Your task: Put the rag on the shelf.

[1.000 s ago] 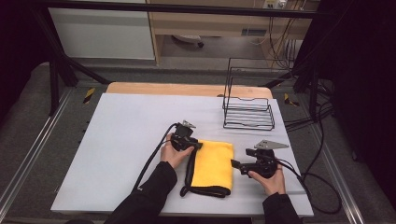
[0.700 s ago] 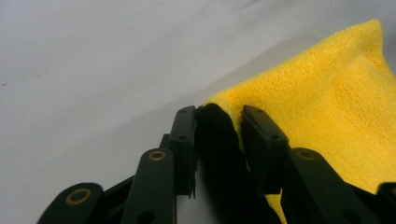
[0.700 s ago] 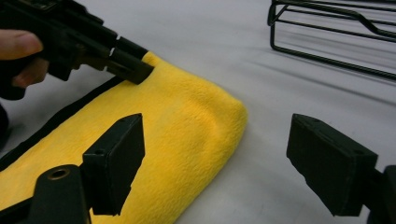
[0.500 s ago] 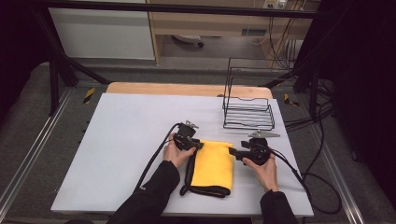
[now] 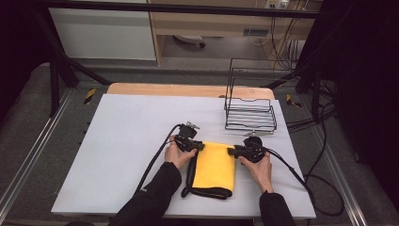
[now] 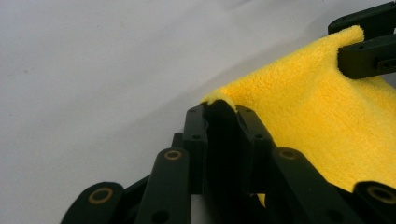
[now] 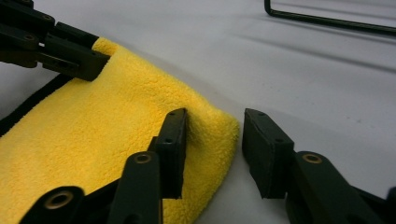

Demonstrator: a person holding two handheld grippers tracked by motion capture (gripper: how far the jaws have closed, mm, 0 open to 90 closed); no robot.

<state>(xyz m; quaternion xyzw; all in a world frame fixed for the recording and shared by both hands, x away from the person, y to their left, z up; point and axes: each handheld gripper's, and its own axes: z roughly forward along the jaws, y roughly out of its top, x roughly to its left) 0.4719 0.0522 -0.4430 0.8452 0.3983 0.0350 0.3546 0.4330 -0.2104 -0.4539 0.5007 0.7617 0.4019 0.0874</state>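
Yellow cloth far edge, open white table leftward

Yellow cloth: fluffy, matt microfibre pile with a black stitched hem. Table: smooth, matt pale-grey sheet over a wooden board whose bare edge shows at the far side. Rack: thin black wire, slightly glossy. Gripper jaws: matt black plastic with brass-coloured rivets.
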